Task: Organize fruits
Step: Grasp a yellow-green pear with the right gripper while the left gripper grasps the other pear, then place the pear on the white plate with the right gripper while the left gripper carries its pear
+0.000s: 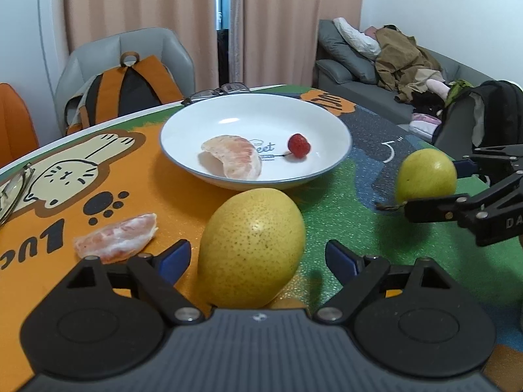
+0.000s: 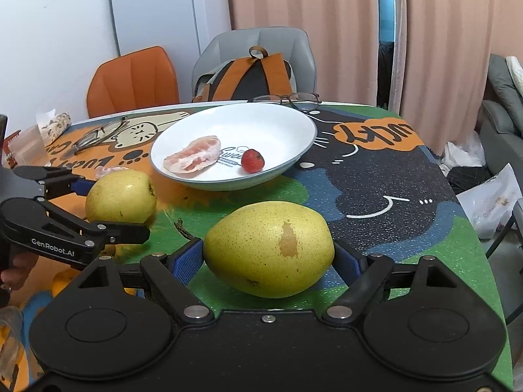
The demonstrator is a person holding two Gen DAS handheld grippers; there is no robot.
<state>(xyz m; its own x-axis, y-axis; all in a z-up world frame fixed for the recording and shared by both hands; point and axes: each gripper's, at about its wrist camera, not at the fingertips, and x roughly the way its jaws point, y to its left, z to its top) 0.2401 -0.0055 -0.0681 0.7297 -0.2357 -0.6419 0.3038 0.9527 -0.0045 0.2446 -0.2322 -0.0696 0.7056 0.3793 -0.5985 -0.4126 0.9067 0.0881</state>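
On mat (image 2: 376, 176), each wide-open gripper (image 1: 258, 254) (image 2: 268, 258) brackets its pear (image 1: 251, 245) (image 2: 268, 248), gripping nothing.

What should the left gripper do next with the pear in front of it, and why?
Probably close the left gripper on the pear. Its fingers straddle the fruit with gaps on both sides, so nothing is gripped yet. The pear sits on the table mat, outside the plate where a pomelo segment and strawberry lie.

In the left wrist view, the plate (image 1: 255, 137) sits at frame centre on the worktop (image 1: 343, 228), holding a segment (image 1: 233, 156) and strawberry (image 1: 298, 144). A pear (image 1: 251, 245) lies below it, another segment (image 1: 116, 238) at lower left.
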